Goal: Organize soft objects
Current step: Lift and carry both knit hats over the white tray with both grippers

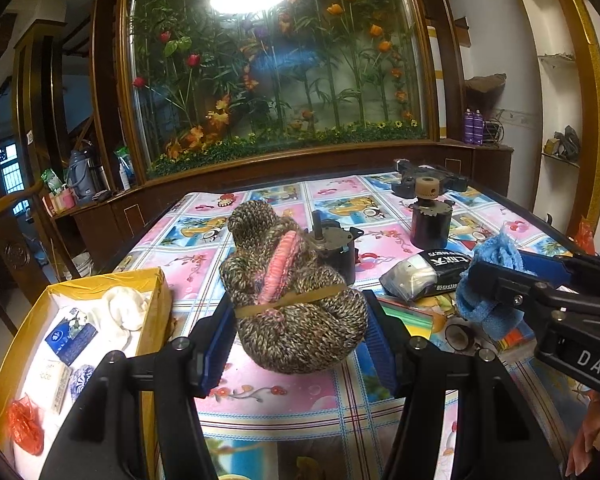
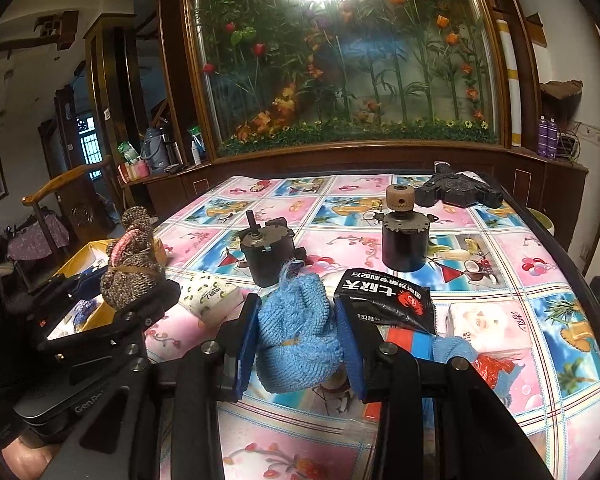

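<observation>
My left gripper is shut on a brown speckled yarn bundle with a pink strand and a band around it, held just above the patterned tablecloth. In the right wrist view the same bundle shows at the left, over the yellow box. My right gripper is shut on a blue knitted piece, lifted off the table; that piece also appears at the right of the left wrist view. The yellow box sits left of the left gripper and holds white cloth, tissue packs and a red bag.
Two dark motors and a black part stand on the table. A black snack packet, tissue packs, another blue knit and a red bag lie nearby.
</observation>
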`<state>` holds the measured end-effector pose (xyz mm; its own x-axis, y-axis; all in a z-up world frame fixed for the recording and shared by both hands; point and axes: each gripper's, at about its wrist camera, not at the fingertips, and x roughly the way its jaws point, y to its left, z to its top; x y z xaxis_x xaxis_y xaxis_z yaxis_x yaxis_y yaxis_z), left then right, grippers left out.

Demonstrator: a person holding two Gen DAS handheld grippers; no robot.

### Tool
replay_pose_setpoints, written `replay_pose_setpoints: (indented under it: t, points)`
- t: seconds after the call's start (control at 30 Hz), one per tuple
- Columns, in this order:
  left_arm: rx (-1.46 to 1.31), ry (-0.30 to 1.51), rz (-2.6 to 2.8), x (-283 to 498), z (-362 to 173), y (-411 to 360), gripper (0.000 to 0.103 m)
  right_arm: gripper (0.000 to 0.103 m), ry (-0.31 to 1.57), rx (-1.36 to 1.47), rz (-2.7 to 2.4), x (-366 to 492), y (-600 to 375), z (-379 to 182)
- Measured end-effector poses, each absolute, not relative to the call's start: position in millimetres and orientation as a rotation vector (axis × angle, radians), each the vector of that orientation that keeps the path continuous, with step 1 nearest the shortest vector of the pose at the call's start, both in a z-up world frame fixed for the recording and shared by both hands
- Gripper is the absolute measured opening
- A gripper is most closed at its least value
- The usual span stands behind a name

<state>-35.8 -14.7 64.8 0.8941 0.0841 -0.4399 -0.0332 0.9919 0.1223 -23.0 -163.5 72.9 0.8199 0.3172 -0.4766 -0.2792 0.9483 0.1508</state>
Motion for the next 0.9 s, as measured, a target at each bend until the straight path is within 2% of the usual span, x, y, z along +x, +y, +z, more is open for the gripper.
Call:
replay_pose_setpoints:
  t: [0.5, 0.7, 0.9]
  points:
    - [0.063, 0.452, 0.062, -72.4, 78.2, 10.3, 0.059, 0.041, 0.497, 0.041, 0.284, -27.7, -156.1, 74.8]
    - [0.023, 0.425, 0.086, -98.3, 98.3, 42.7, 0.059, 0.041, 0.497, 0.119, 0.345, -40.3, -143.0, 76.8]
    - [-0.057, 0.464, 0.125, -110.9, 104.1, 92.6, 0.059, 0.041, 0.518, 0.115, 0.509, -61.0, -90.4, 84.6]
